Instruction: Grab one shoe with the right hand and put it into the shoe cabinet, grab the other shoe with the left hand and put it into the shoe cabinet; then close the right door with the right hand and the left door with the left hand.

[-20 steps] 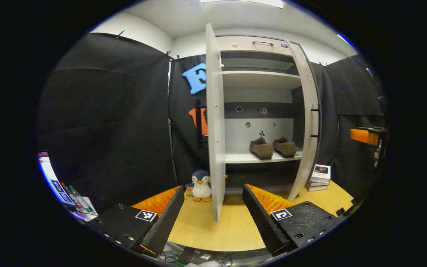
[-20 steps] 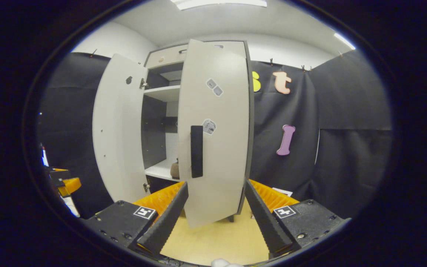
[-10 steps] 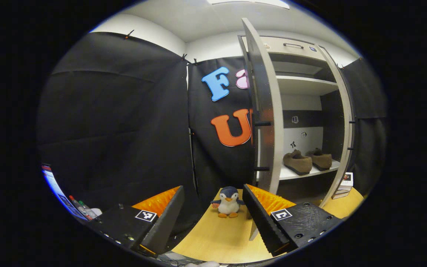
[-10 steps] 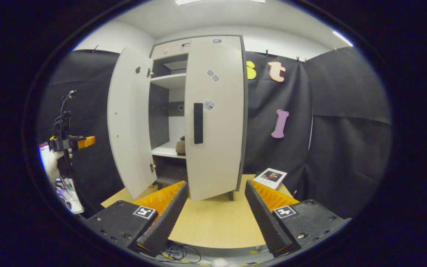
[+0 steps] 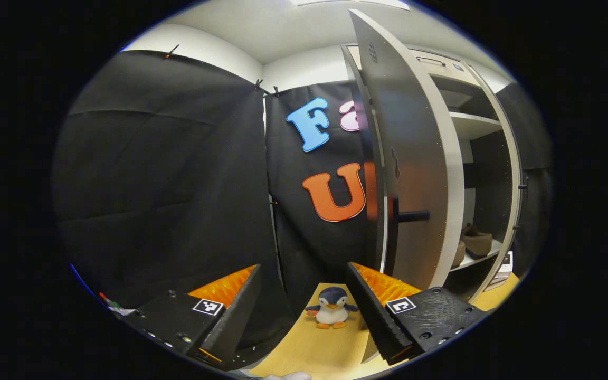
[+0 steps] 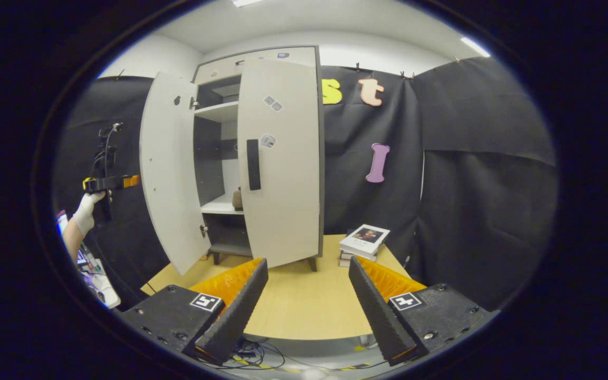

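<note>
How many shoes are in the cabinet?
2. In the left gripper view, one brown suede shoe sits on the white cabinet's lower shelf, the other brown suede shoe peeks from behind the half-open left door.

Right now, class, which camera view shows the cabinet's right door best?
The right gripper view: the right door faces the camera whole, nearly closed, handle visible. The left gripper view catches just its thin inner edge beyond the left door.
</note>
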Tool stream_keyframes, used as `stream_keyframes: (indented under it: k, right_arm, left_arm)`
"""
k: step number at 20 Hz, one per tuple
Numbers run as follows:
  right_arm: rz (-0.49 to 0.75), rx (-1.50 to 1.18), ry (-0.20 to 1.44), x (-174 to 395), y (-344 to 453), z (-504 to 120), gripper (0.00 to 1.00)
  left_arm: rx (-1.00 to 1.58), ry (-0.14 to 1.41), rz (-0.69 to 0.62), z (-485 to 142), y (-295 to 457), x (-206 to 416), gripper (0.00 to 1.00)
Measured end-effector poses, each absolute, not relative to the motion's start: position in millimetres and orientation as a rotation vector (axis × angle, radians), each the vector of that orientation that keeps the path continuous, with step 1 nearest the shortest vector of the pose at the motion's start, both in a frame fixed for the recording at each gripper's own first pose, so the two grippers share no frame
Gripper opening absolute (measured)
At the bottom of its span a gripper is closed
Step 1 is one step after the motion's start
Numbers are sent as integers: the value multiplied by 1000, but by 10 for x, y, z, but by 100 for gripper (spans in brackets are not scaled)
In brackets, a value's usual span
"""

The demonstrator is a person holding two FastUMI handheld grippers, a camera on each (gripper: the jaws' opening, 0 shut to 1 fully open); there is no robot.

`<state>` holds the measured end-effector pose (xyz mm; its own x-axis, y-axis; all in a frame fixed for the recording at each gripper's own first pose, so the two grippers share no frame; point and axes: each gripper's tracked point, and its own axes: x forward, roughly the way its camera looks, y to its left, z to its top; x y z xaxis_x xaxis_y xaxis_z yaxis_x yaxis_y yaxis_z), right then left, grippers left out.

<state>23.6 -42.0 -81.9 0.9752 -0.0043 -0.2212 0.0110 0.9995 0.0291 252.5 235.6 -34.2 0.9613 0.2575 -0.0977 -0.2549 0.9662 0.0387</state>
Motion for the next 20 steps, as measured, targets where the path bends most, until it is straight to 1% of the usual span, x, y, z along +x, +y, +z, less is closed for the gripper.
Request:
stream_keyframes:
  k: [4,6,9,10,11,14,15,16,17,18,19,20]
  right_arm:
    - [-17,44,227,153,-510,-829,100]
    - [-17,41,219,130,-542,-802,99]
    - [-14,47,213,100,-572,-784,100]
    - [-13,48,211,89,-573,-777,100]
    - [-13,48,211,79,-585,-784,100]
    - [-11,45,212,42,-597,-792,100]
    - [-12,46,212,23,-609,-802,100]
    - [-13,49,212,4,-622,-805,100]
    - [-13,51,211,2,-629,-815,100]
    - [-13,51,211,0,-632,-808,100]
    - [-13,51,211,7,-640,-801,100]
    - [-13,49,211,9,-638,-790,100]
  left_arm:
    - [29,114,241,-367,2219,2558,96]
    - [66,103,261,-349,2229,2589,92]
    - [40,100,265,-360,2191,2576,90]
    - [39,102,268,-368,2174,2576,86]
    - [43,103,270,-364,2156,2573,89]
    - [35,106,257,-358,2047,2547,89]
    - [30,104,242,-357,1977,2547,86]
    - [29,102,226,-353,1894,2545,89]
    - [33,97,209,-341,1804,2547,86]
    - [41,93,194,-324,1720,2559,86]
    - [48,89,180,-325,1644,2568,89]
    - [51,82,168,-319,1568,2578,89]
